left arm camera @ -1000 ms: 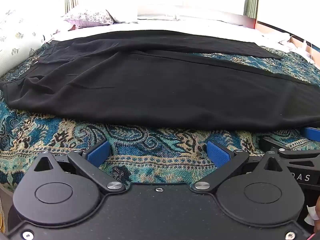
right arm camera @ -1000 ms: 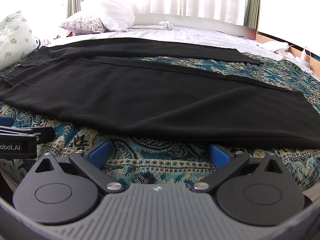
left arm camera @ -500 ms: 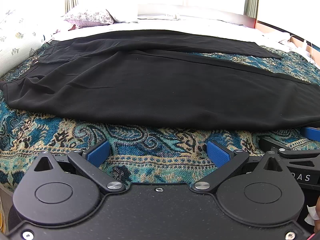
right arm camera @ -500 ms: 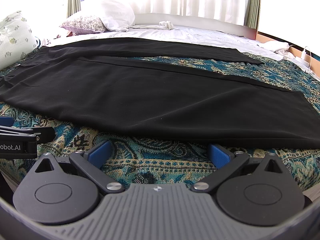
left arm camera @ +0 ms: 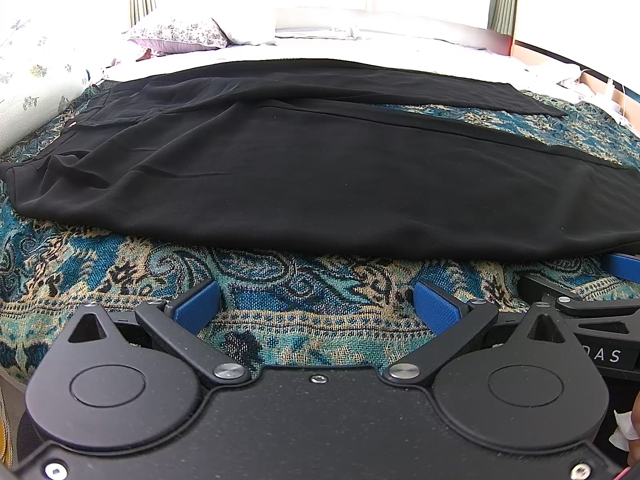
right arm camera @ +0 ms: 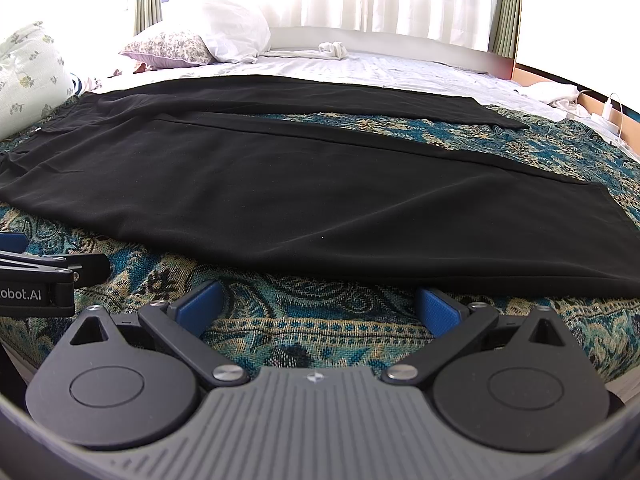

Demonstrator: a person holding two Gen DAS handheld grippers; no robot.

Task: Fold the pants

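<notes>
Black pants point(left arm camera: 320, 168) lie spread flat on a teal patterned blanket point(left arm camera: 280, 280), waistband at the left, the two legs running to the right; they also show in the right wrist view point(right arm camera: 304, 192). My left gripper point(left arm camera: 318, 306) is open and empty just short of the near leg's edge. My right gripper point(right arm camera: 318, 306) is open and empty too, its right blue pad point(right arm camera: 434, 306) close to the leg's near edge. Each gripper shows at the side of the other's view.
The blanket point(right arm camera: 304, 320) covers the near part of a bed. Pillows point(right arm camera: 192, 42) lie at the far left on a white sheet point(right arm camera: 400, 76). A floral cushion point(right arm camera: 28, 76) stands at the left. A charger and cable point(right arm camera: 608, 114) sit at the far right.
</notes>
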